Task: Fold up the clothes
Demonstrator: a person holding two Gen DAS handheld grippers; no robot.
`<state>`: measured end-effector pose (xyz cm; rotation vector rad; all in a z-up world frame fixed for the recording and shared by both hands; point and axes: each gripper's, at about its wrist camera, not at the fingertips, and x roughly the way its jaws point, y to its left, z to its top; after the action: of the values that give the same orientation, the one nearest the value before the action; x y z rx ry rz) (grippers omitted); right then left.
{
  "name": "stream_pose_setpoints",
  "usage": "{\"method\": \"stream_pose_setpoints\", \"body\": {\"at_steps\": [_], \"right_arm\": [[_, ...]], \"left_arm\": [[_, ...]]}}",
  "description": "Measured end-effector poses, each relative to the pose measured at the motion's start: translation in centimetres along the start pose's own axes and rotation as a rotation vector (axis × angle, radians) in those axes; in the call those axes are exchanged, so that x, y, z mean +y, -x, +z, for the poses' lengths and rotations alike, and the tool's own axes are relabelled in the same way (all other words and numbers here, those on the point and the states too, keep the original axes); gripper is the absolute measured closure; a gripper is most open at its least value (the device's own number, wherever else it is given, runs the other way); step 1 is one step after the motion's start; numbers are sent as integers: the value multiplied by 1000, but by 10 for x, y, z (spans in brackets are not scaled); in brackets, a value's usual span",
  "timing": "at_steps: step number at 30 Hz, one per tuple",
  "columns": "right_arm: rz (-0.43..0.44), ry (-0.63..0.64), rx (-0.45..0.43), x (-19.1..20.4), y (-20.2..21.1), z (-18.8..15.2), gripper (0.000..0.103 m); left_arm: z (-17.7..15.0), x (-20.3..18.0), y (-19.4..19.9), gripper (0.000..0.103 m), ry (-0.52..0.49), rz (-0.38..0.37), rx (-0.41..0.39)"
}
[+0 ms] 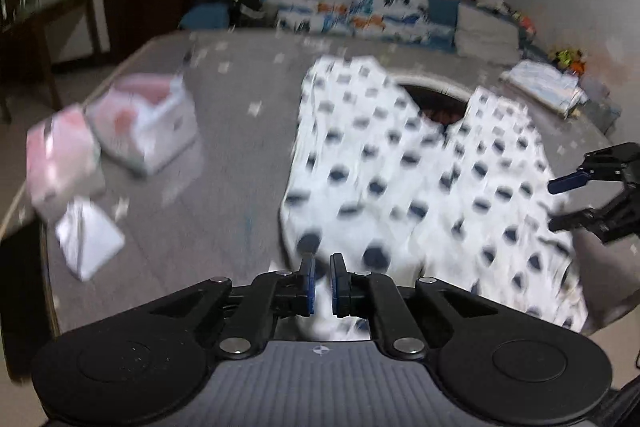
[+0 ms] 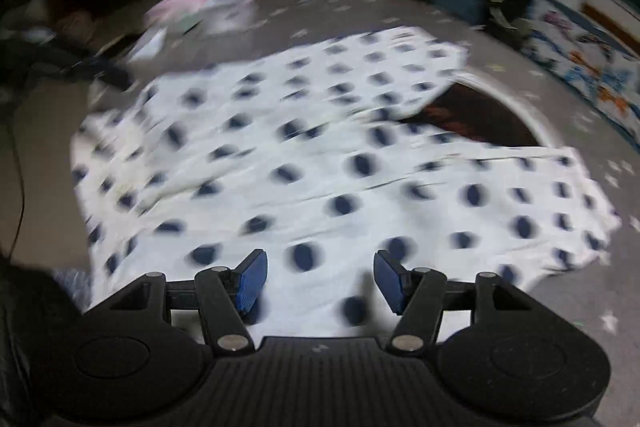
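Observation:
A white garment with dark blue spots (image 1: 420,167) lies spread on the grey bed; it fills the right wrist view (image 2: 320,155). My left gripper (image 1: 322,267) is nearly closed, with the garment's near edge pinched between its blue pads. My right gripper (image 2: 320,267) is open and empty, hovering just above the garment's near edge. The right gripper also shows at the right edge of the left wrist view (image 1: 560,203), open beside the garment. Both views are blurred by motion.
A grey bedspread (image 1: 240,107) covers the bed. Folded pink and white clothes (image 1: 120,131) lie at its left. A butterfly-print quilt (image 1: 352,7) and stacked textiles (image 1: 544,87) lie at the far side. A dark round patch (image 2: 472,119) shows under the garment.

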<state>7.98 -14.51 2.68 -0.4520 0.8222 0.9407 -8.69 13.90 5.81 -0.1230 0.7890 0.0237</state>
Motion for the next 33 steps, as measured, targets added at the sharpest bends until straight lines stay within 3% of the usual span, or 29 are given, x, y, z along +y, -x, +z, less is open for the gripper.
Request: {"method": "stream_pose_setpoints", "body": {"at_steps": [3,7,11,15,19,23,30,33], "right_arm": [[-97,-103,-36,-40,0,5,43],[-239,-241,-55,-103,-11,7,45],[-355,-386,-64,-165,-27,5,47],[-389,-500,-70,-214,-46,2,52],[-384,-540,-89,-234,-56,0,54],[-396,-535,-100,-234,-59,1,75],[-449,-479,-102,-224,-61,15,95],[-492,-449,-108,-225,-55,21,96]], "left_arm": [[9,-21,-11,95,-26,-81,-8],[9,-57,-46,95,-52,-211,42],[8,-90,-76,95,-72,-291,91],[8,-110,-90,95,-91,-360,113],[6,-126,-99,95,-126,-409,142],[4,-137,-106,95,-142,-441,166],[1,-147,-113,95,-144,-493,197],[0,-152,-114,95,-154,-518,204]]}}
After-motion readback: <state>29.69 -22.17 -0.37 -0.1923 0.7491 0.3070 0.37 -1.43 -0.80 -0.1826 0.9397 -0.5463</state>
